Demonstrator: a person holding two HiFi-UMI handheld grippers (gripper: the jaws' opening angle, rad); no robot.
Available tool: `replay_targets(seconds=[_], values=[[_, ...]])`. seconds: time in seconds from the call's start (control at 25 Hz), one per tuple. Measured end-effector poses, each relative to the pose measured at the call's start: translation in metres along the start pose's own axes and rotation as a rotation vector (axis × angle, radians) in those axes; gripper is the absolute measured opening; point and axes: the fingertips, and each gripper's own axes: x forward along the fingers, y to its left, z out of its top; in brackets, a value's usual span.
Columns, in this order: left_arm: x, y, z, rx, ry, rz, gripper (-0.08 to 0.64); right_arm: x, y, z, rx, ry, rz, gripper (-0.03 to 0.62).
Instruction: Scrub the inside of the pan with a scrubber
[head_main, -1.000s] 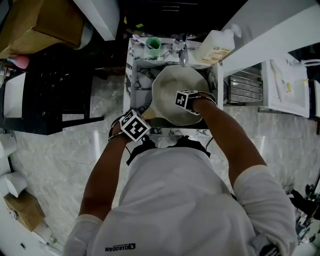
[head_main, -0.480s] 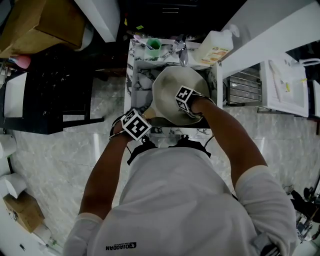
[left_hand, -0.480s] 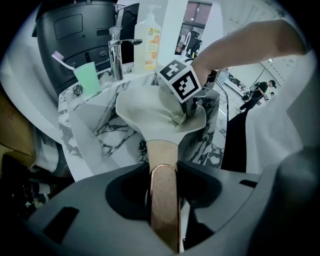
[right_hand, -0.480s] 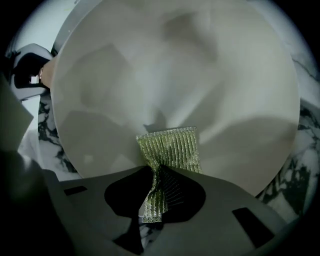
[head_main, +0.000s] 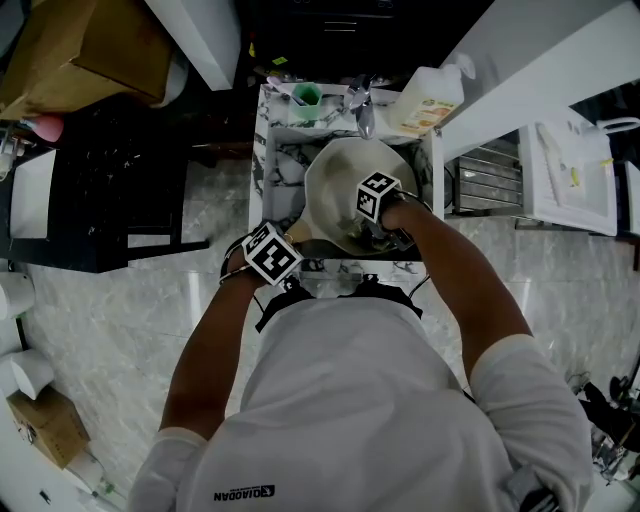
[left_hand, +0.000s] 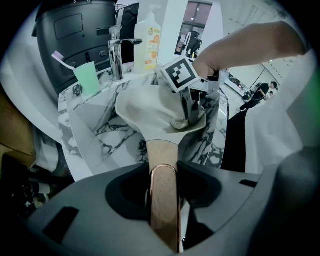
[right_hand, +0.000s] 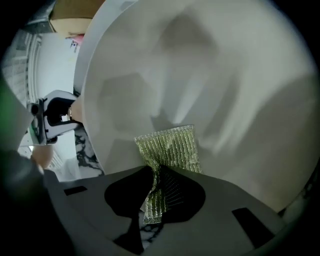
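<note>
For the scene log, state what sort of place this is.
Likely a bathroom-style washbasin corner: a marble-patterned sink with a chrome tap, a green cup holding a toothbrush, and a pump bottle beside the tap.

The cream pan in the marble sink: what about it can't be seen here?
Head view: the left gripper hides most of the wooden handle of the cream pan; the right gripper covers the yellow-green mesh scrubber.
Right gripper view: the frame edge cuts off the pan's far rim.
Left gripper view: the right gripper blocks where scrubber meets pan.
</note>
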Motion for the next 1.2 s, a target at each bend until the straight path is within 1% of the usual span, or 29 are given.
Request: replay_targets(seconds=[0.16, 0.28, 0.48, 0.56, 0.64, 0.76, 0.96, 1.0, 1.04, 1.12, 1.2], values=[[0.0, 0.0, 0.0, 0.0, -0.001, 0.002, 0.176, -0.002, 0.03, 0.01, 0.044, -0.08, 0.177, 0.08], [0.001, 0.0, 0.0, -0.001, -0.002, 0.002, 0.176, -0.003, 0.043, 0.016, 0.061, -0.12, 0.252, 0.08], [0.0, 0.0, -0.001, -0.002, 0.002, 0.0, 0.176, -0.005, 0.047, 0.019, 0.094, -0.169, 0.314, 0.08], [0.0, 0.0, -0.001, -0.005, 0.004, -0.001, 0.176, -0.006, 0.048, 0.02, 0.088, -0.187, 0.317, 0.08], [0.0, 0.0, -0.001, -0.006, 0.003, -0.003, 0.176, -0.011, 0.048, 0.022, 0.066, -0.229, 0.303, 0.078], [0.0, -0.001, -0.001, -0.006, 0.001, -0.006, 0.176, -0.03, 0.048, 0.031, 0.011, -0.36, 0.25, 0.075], [0.0, 0.0, -0.002, -0.006, 0.005, -0.006, 0.176, -0.084, 0.042, 0.063, -0.09, -0.672, 0.127, 0.075], [0.0, 0.0, -0.002, -0.007, 0.006, -0.007, 0.176, -0.094, 0.036, 0.069, -0.105, -0.728, 0.079, 0.075], [0.0, 0.0, -0.002, -0.007, 0.006, -0.007, 0.176, -0.104, 0.028, 0.076, -0.119, -0.78, 0.013, 0.075], [0.0, -0.001, -0.001, -0.009, 0.006, -0.008, 0.176, -0.124, 0.005, 0.088, -0.143, -0.871, -0.161, 0.075], [0.001, -0.001, -0.001, -0.01, 0.004, -0.009, 0.176, -0.139, -0.016, 0.097, -0.176, -0.919, -0.344, 0.075]])
